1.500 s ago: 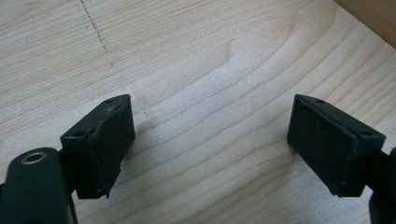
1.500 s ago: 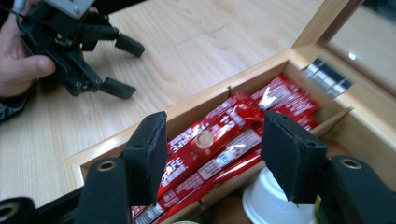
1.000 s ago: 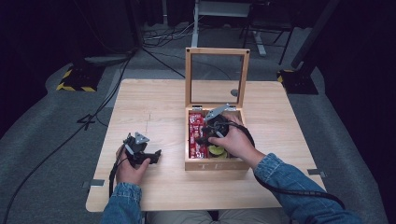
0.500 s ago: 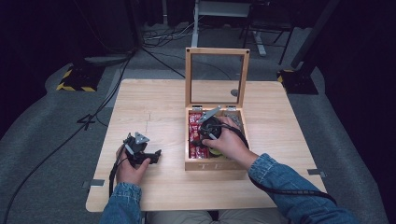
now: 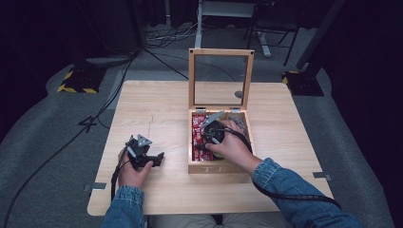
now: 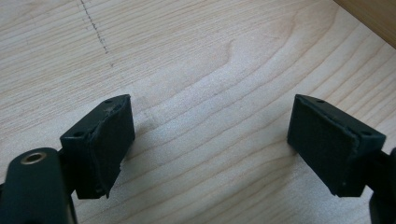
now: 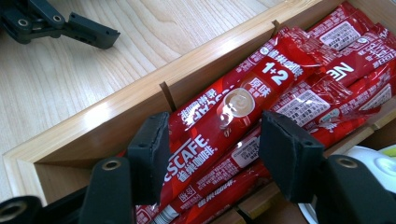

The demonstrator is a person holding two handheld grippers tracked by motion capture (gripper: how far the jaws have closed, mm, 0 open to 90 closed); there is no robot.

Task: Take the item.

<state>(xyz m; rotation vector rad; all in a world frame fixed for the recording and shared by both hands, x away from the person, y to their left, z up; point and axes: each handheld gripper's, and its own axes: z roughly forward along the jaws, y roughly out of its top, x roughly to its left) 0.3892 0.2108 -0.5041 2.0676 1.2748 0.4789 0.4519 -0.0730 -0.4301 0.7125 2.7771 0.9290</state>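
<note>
Right tool [image 7: 212,154] straddles glossy red coffee sachet [image 7: 229,116] in wooden box [image 7: 93,126].

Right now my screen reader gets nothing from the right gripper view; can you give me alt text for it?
The right gripper has its two black jaws on either side of a red Nescafe coffee stick lying on a pile of others in the wooden box, without clearly pressing it. The left gripper rests on the table beyond.

Overhead light falls brightly on the pale wooden table [image 5: 157,114], while the floor and room around it sink into near darkness. The high view is soft and slightly grainy. Glare streaks the red coffee sachets [image 7: 233,107], and the near black jaws blur slightly in both gripper views.
</note>
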